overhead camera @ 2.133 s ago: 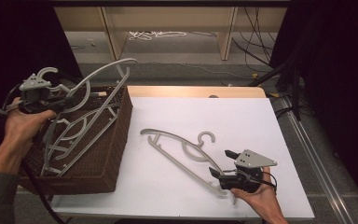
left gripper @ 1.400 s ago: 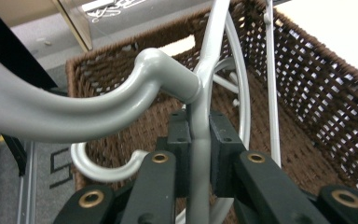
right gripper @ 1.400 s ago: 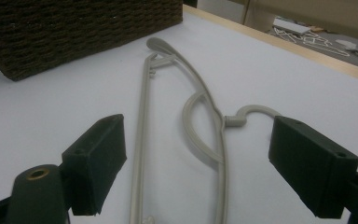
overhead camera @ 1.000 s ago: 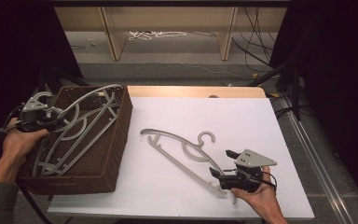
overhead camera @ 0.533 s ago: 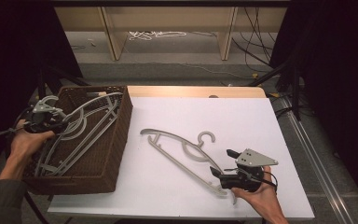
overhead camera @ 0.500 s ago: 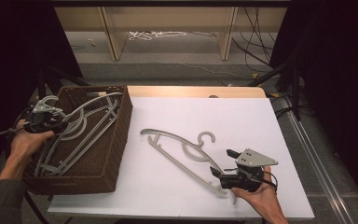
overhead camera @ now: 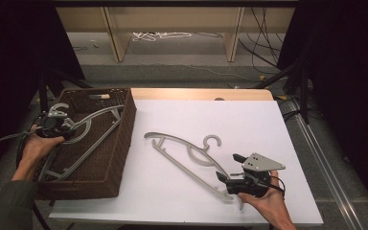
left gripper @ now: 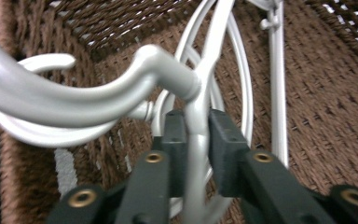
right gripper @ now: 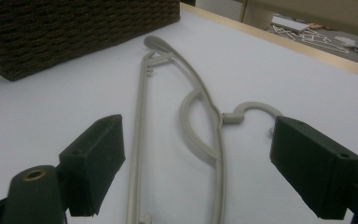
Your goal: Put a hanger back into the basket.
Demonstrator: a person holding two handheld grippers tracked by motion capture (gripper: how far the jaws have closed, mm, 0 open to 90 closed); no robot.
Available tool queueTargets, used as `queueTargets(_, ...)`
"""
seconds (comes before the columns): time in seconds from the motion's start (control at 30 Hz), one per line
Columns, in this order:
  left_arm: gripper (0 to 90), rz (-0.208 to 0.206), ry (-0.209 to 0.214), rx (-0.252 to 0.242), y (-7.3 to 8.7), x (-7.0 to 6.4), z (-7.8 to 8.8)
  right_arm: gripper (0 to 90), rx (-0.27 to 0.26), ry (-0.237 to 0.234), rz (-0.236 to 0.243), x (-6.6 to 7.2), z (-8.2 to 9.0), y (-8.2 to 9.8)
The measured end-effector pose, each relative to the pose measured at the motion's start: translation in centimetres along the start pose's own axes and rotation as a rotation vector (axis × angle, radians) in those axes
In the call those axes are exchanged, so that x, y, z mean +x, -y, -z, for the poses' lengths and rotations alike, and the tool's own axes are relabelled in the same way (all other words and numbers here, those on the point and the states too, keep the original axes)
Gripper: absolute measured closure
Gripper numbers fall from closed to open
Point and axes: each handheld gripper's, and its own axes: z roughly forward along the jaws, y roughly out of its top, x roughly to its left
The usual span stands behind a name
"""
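Note:
A grey plastic hanger [overhead camera: 93, 127] lies in the brown wicker basket [overhead camera: 120, 143] on top of other hangers. My left gripper [overhead camera: 52, 125] is over the basket's left end. In the left gripper view its jaws [left gripper: 196, 126] flank that hanger's neck [left gripper: 196, 140] just below the hook; they have just been opening and the neck still stands between the pads. A second grey hanger [overhead camera: 182, 146] lies flat on the white table. My right gripper [overhead camera: 227, 166] rests open at its near end, jaws wide on either side of the hanger [right gripper: 200, 107] without touching it.
The basket stands at the table's left edge. The white tabletop [overhead camera: 249, 124] stretches right and back from the loose hanger. Shelving legs and cables [overhead camera: 158, 36] are on the floor beyond the far edge. Dark drapes flank both sides.
My left gripper has lowered the hanger from above the basket down into it and moved a little left. The right gripper and the table hanger have stayed put.

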Motion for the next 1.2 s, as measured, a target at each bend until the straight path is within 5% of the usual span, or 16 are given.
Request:
queueTargets(0.03,71.7,-0.005,0.004,-0.003,0.1,0.3,0.0,18.6,0.003,0.001,0.0,0.0,0.0,0.0)
queueTargets(0.17,59.1,0.152,-0.029,-0.054,0.2,0.8,1.4,18.6,0.006,0.001,-0.001,0.1,0.0,0.0)
queueTargets(0.33,48.0,0.213,-0.031,-0.144,-0.5,0.7,3.5,18.6,0.0,-0.001,0.0,0.0,-0.1,0.1)
queueTargets(0.37,45.3,0.238,-0.021,-0.192,-0.9,0.1,4.4,18.6,0.0,0.002,-0.002,0.0,-0.1,0.1)
queueTargets(0.57,33.4,0.284,0.018,-0.3,-1.9,-2.5,6.9,18.5,-0.004,0.0,-0.005,0.1,0.0,0.1)
queueTargets(0.83,26.4,0.237,0.091,-0.409,-3.7,-7.4,9.5,17.9,-0.006,0.009,-0.007,0.0,0.0,0.2)
queueTargets(1.2,24.8,0.2,0.187,-0.493,-4.4,-11.1,10.4,17.8,-0.008,0.011,-0.008,0.1,-0.1,0.3)
